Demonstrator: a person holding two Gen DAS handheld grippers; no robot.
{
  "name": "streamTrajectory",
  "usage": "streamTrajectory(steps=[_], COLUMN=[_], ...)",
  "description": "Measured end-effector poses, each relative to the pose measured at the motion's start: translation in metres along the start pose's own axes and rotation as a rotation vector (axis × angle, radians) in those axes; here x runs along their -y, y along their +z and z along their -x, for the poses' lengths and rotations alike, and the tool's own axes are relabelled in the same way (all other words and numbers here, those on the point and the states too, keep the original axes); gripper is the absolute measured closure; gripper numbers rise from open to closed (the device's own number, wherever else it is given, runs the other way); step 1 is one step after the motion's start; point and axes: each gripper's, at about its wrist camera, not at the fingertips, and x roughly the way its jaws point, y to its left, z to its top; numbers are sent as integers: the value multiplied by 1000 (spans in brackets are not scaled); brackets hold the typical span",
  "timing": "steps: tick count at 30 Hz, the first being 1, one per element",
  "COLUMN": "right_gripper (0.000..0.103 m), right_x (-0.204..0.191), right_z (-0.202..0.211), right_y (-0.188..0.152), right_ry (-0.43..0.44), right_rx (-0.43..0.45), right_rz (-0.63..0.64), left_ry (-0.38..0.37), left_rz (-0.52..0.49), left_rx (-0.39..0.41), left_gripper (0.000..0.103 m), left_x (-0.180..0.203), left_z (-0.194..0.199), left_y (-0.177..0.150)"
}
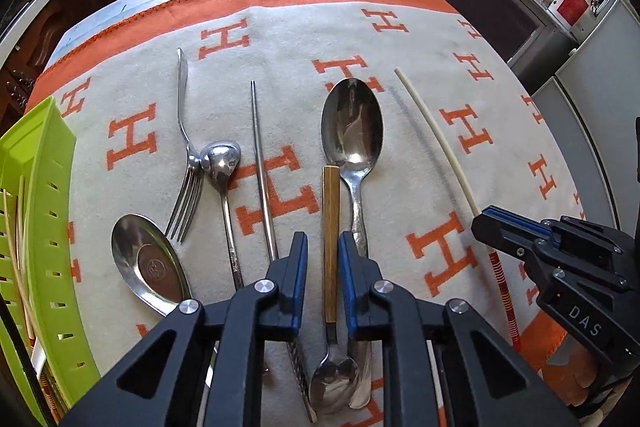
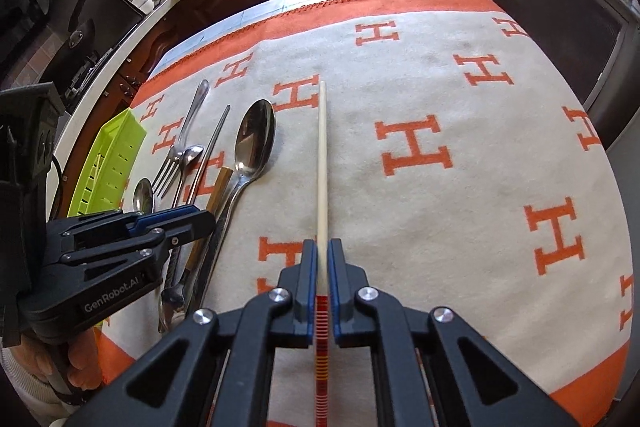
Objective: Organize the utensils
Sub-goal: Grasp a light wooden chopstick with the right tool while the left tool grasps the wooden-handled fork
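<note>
The cream chopstick [image 2: 322, 163] with its red-and-yellow striped end lies on the H-patterned cloth [image 2: 460, 227] over the tabletop, and my right tongs [image 2: 322, 259] are shut on it near the striped part. My left tongs [image 1: 323, 255] sit open astride the wooden-handled spoon [image 1: 331, 227], pads on either side, not pinching it. Just beside lie a large spoon [image 1: 352, 131], a metal chopstick [image 1: 262, 167], a small spoon [image 1: 220, 159], a fork [image 1: 186, 163] and another spoon [image 1: 148, 263]. A green basket [image 1: 44, 211] at the left holds more chopsticks.
</note>
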Motion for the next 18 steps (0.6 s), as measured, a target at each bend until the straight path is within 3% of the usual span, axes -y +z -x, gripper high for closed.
streamTrajectory(steps=[6,8,13,18], right_gripper=[98,98,98,98], right_x=[2,1,-3,-13], right_z=[-1,0,9,24], right_y=[-2,-1,-1,-2], right_ry=[14,20,54,76], right_rx=[-9,-7,4,24], right_rz=[2,5,6,16], left_ry=[69,86,29,-22], left_rz=[-53,-76,-22,1], left_rx=[38,54,54,107], left_gripper=[88,97,98,98], left_x=[13,17,10,2], left_z=[-3,-3,2,37], left_y=[-5,-6,-5,-10])
